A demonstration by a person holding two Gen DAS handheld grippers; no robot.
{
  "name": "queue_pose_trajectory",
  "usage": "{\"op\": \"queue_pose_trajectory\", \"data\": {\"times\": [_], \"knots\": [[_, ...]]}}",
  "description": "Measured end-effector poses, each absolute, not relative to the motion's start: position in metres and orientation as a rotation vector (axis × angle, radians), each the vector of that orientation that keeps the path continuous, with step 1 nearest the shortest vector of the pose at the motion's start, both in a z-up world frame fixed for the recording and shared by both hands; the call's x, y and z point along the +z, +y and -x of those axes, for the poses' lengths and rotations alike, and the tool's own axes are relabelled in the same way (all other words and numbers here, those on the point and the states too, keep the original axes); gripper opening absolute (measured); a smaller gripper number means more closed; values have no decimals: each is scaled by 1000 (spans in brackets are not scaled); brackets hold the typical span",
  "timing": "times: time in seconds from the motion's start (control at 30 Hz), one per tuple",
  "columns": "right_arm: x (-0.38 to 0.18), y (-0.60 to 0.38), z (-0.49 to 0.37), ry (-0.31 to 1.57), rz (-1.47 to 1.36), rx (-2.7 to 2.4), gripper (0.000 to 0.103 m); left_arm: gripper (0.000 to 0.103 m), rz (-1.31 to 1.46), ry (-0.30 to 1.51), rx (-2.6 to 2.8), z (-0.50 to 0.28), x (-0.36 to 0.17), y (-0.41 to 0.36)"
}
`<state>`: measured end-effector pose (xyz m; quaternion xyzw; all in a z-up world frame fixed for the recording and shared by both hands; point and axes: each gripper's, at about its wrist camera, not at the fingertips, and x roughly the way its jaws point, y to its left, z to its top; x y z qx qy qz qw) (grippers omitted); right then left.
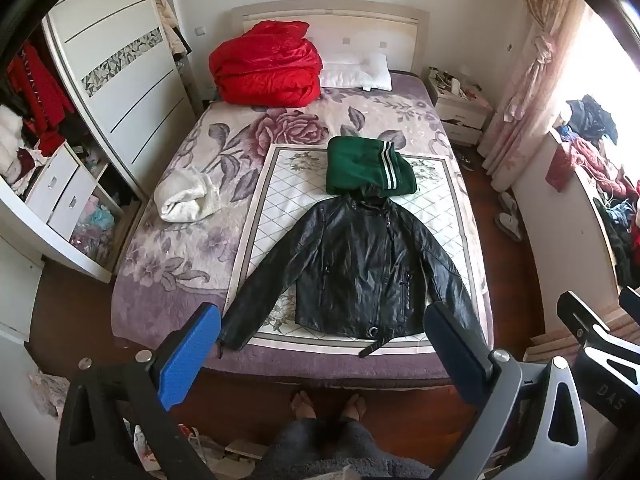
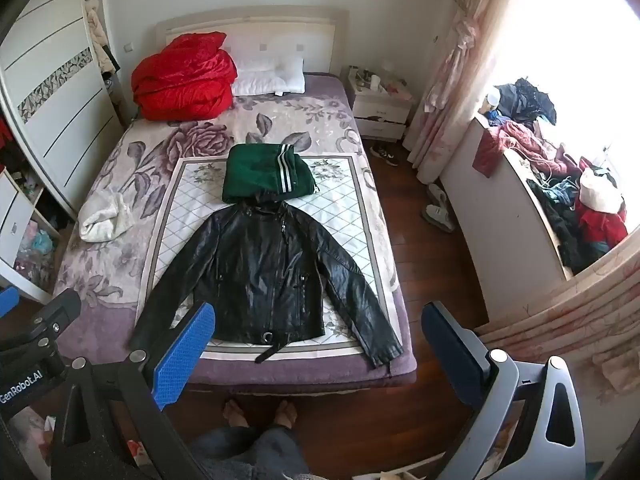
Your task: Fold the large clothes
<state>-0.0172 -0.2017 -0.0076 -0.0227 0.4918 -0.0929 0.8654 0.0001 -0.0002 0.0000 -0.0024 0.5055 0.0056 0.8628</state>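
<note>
Both claws, left and right, were held wide open and empty above the jacket spread on the bed.

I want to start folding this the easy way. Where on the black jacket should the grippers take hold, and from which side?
Probably the two sleeve cuffs. The black jacket lies flat, front up, sleeves spread toward the bed's near corners. Bring the open left gripper and right gripper down from the foot of the bed, one on each cuff, then fold the sleeves inward.
</note>
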Motion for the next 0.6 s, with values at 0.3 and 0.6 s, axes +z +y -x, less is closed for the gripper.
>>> {"op": "queue_pose_trajectory", "data": {"times": [0.3, 0.6], "knots": [[-5, -199, 16, 1025, 49, -196, 103, 103, 7, 1056, 10, 0, 0, 0], [-5, -199, 17, 1034, 52, -195, 103, 103, 8, 1053, 9, 0, 0, 0]]}}
